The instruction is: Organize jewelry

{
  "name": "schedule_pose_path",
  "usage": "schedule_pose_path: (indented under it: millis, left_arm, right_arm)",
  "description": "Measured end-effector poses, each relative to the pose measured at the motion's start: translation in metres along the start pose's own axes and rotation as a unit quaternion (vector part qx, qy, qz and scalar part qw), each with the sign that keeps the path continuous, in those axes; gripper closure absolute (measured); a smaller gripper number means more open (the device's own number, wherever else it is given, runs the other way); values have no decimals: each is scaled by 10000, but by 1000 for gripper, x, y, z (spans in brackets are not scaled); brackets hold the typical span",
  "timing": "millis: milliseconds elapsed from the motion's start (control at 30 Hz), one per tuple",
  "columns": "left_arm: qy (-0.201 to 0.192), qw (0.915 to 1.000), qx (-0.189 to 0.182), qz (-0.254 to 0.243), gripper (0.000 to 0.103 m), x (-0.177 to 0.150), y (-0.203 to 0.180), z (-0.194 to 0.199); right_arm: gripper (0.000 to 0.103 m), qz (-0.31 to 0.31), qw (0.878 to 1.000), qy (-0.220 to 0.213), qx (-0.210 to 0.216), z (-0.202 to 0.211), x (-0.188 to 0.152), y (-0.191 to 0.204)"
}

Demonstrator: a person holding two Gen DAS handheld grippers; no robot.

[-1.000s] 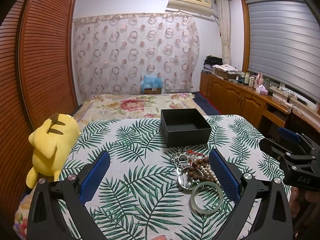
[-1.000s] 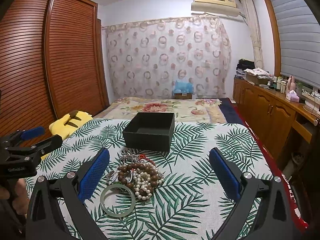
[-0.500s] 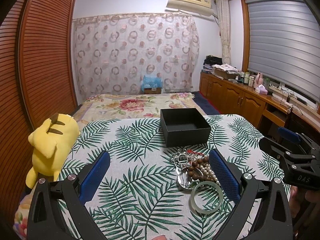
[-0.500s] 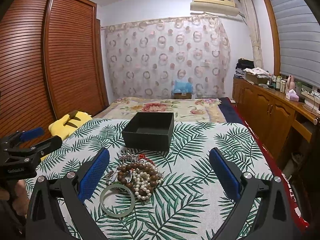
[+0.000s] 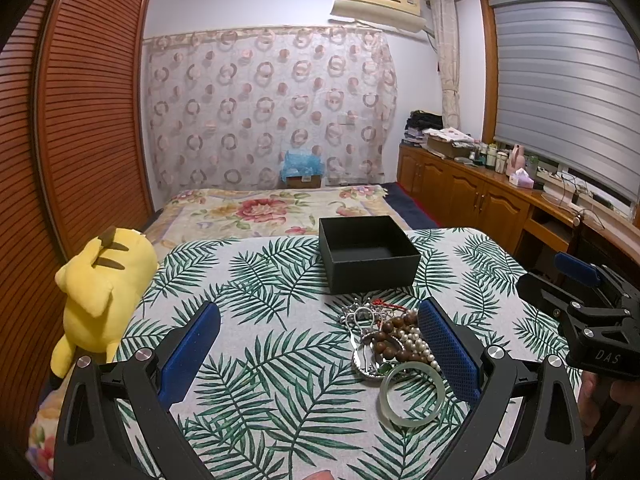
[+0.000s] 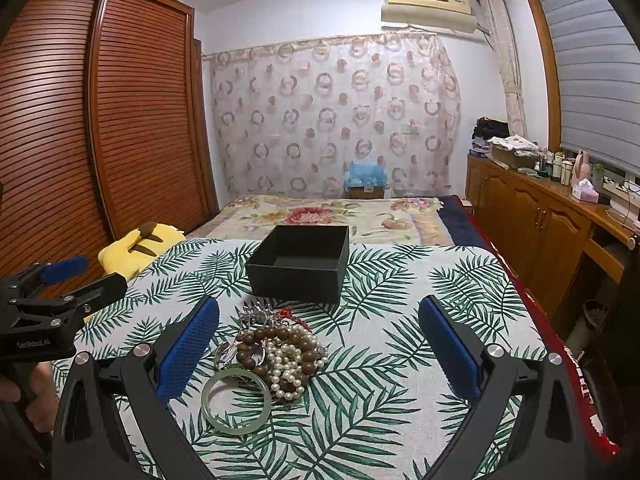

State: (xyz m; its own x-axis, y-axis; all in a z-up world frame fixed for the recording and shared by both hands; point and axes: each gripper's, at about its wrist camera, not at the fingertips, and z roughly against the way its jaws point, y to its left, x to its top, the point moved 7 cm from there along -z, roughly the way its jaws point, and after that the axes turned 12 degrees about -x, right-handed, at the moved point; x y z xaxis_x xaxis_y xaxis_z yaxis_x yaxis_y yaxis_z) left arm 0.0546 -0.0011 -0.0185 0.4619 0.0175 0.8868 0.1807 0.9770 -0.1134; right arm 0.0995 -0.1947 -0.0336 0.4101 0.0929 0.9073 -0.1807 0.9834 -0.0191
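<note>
A pile of jewelry (image 5: 394, 338) lies on a leaf-print cloth: wooden beads, white pearls, silver pieces, and a pale green bangle (image 5: 412, 394) at its near edge. An open, empty black box (image 5: 368, 254) stands just behind the pile. The pile (image 6: 280, 350), bangle (image 6: 236, 400) and box (image 6: 300, 264) also show in the right wrist view. My left gripper (image 5: 318, 350) is open and empty, with the pile by its right finger. My right gripper (image 6: 318, 350) is open and empty, with the pile by its left finger.
A yellow plush toy (image 5: 100, 292) lies at the table's left edge. A bed with a floral cover (image 5: 272, 210) is behind the table. Wooden cabinets (image 5: 480, 196) run along the right wall, a slatted wardrobe (image 6: 100, 140) along the left.
</note>
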Motion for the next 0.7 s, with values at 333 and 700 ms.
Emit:
schedule_pose_path:
  millis: [333, 700]
  left_arm:
    - [-3, 10000, 4, -3, 8, 0, 0, 0]
    - [-9, 10000, 0, -15, 8, 2, -1, 2]
  right_arm:
    - [3, -4, 10000, -18, -5, 2, 2, 1]
    - [3, -5, 10000, -26, 4, 3, 3, 3]
